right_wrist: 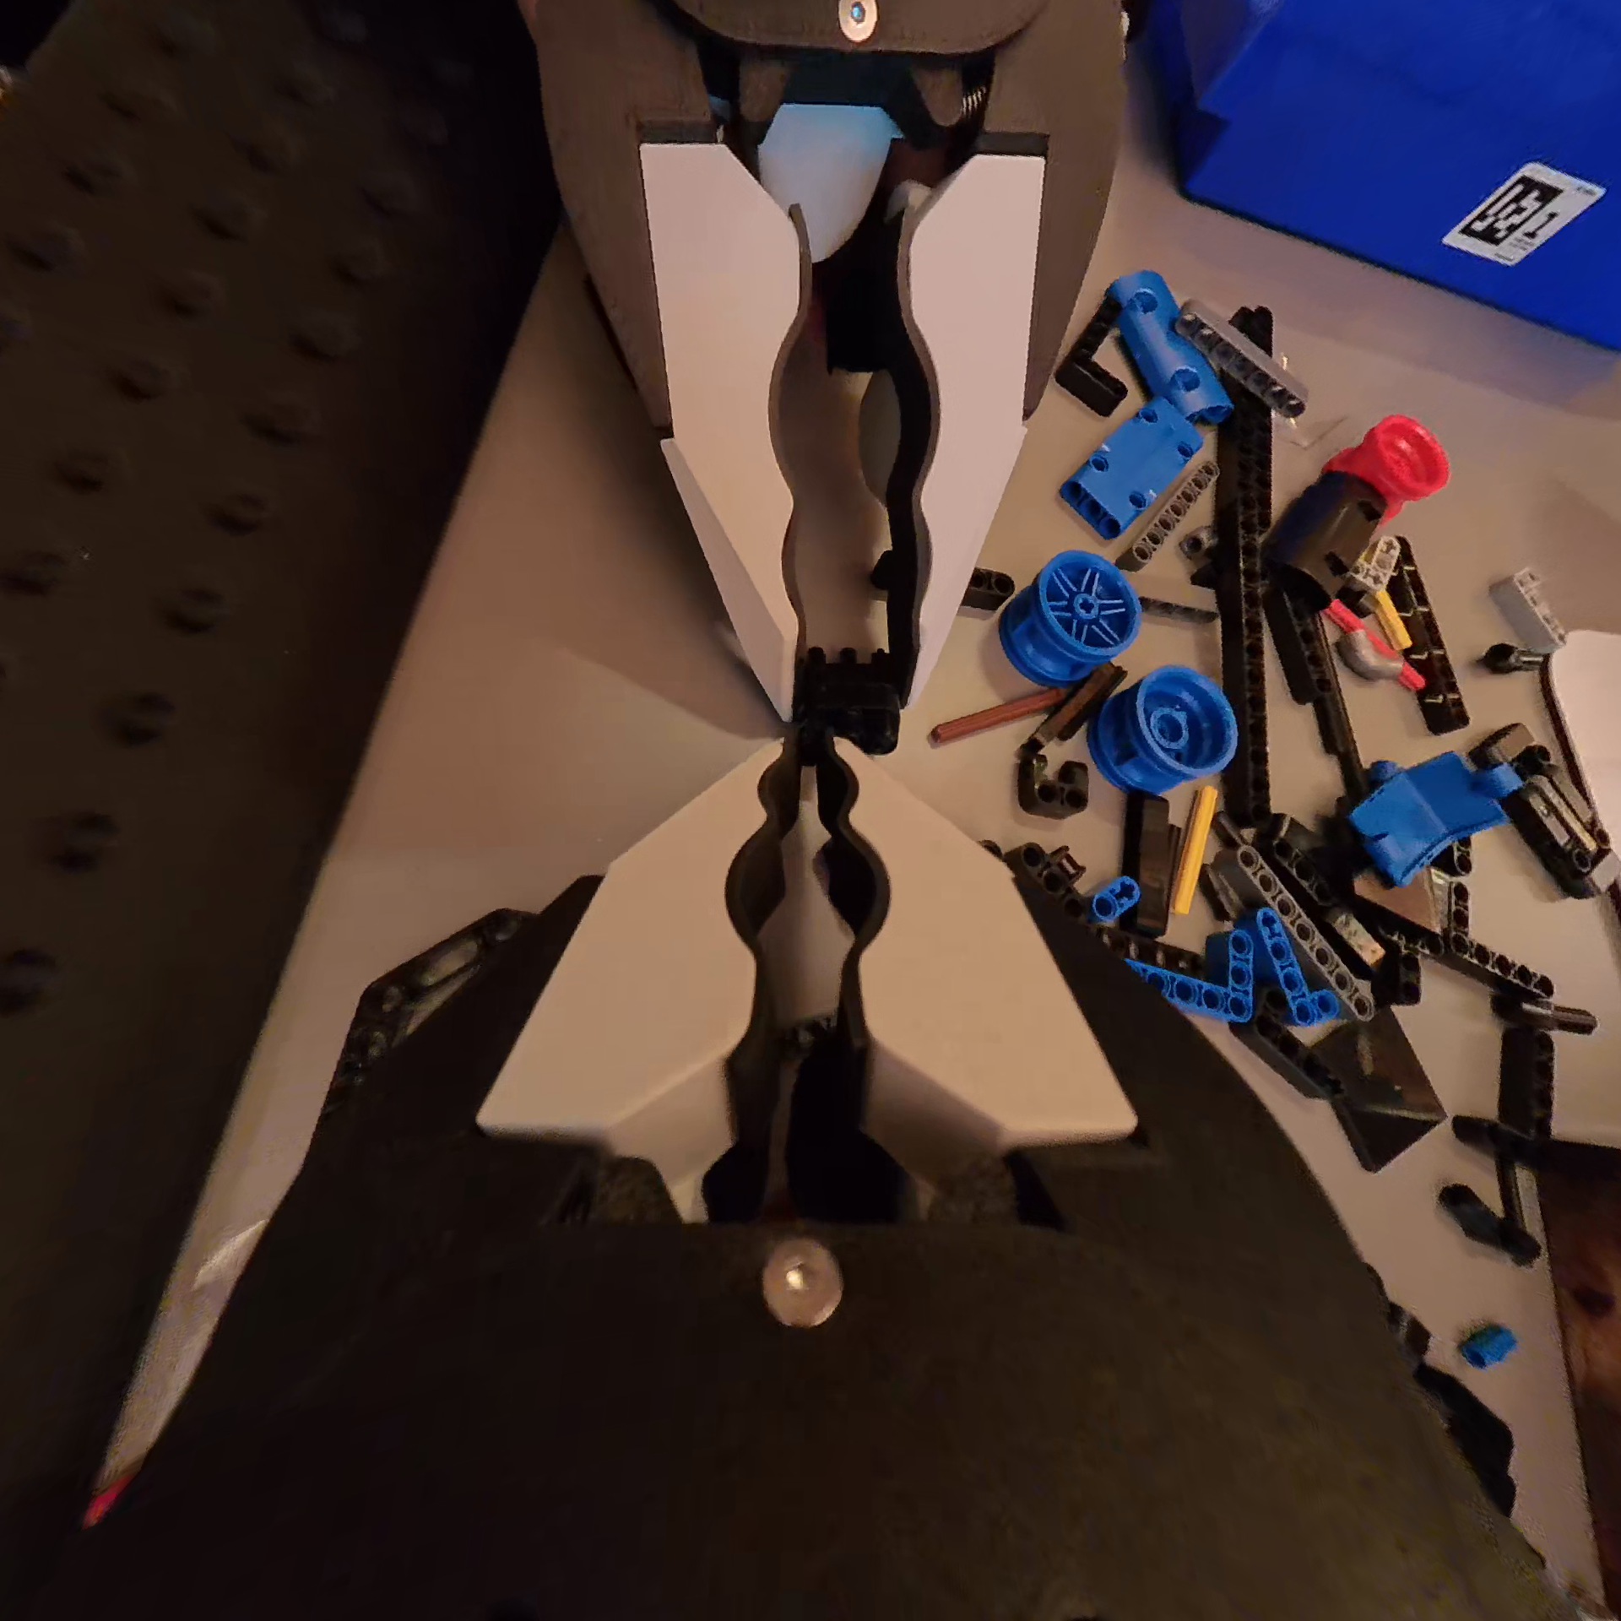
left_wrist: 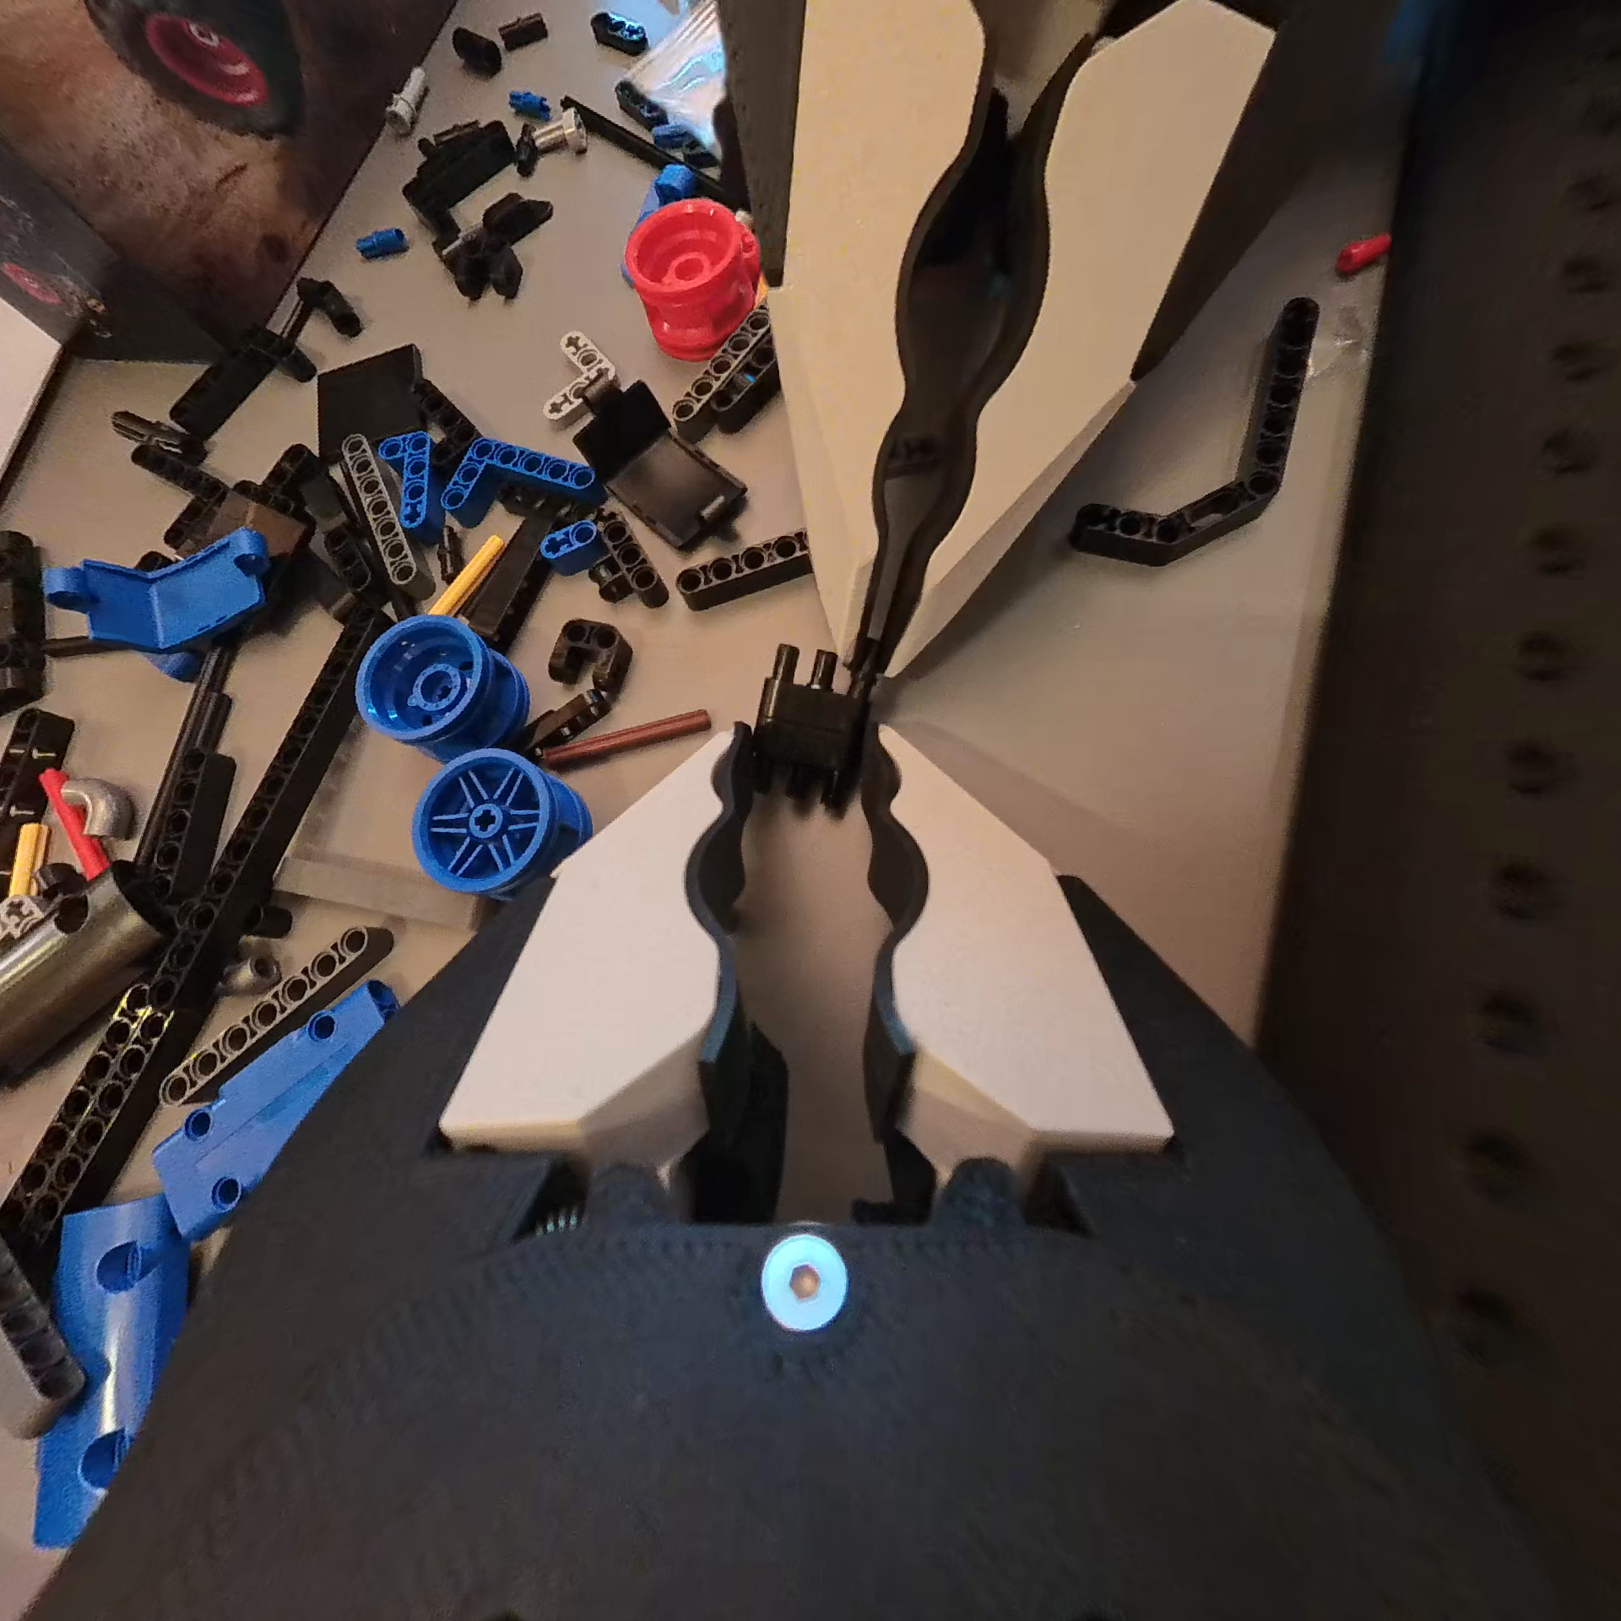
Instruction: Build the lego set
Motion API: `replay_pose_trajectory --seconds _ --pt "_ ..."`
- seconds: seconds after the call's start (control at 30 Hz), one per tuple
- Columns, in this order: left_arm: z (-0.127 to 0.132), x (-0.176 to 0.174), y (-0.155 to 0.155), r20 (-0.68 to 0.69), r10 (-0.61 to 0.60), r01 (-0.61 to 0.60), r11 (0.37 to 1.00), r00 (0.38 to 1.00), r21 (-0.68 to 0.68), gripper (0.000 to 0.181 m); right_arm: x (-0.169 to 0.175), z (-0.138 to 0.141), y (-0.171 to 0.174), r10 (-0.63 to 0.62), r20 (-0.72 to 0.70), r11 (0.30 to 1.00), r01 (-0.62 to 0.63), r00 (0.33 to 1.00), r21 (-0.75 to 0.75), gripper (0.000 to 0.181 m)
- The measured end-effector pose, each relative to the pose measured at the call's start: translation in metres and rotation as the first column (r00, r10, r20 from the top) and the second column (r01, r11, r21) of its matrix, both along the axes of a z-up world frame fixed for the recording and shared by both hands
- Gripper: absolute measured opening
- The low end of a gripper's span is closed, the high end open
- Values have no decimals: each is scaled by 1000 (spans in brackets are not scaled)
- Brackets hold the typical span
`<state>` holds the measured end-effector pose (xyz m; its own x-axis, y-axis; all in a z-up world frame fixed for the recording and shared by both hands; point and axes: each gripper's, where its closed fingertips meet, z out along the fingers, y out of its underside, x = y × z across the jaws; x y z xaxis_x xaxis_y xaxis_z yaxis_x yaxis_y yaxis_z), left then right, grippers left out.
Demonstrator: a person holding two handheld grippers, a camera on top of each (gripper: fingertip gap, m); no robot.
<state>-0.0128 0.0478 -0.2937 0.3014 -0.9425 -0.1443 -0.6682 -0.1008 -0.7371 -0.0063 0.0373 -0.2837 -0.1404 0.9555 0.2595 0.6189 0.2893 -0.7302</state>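
Observation:
My left gripper is shut on a small black Lego connector with short pins on both ends, held just above the grey table. My right gripper comes in from the top, tip to tip with the left one, and is shut on a thin black pin at the connector's right corner. In the right wrist view my right gripper is at the bottom, its pads pinched together. The left gripper reaches down from above with the connector between its tips.
Loose parts lie beside the grippers: two blue wheels, a red wheel, a brown axle, several black and blue beams, a bent black beam. A blue bin stands behind. A dark studded mat borders the table. Left and right tips are no more than a few centimetres apart. The red wheel is about equally far from each gripper, around 12 centimetres.

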Motion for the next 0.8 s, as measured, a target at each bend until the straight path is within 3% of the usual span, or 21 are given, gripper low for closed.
replay_pose_trajectory --seconds 0.8 --pt "-2 0 2 -13 -2 2 999 1000 37 23 4 5 1 -113 29 992 115 993 -50 0"
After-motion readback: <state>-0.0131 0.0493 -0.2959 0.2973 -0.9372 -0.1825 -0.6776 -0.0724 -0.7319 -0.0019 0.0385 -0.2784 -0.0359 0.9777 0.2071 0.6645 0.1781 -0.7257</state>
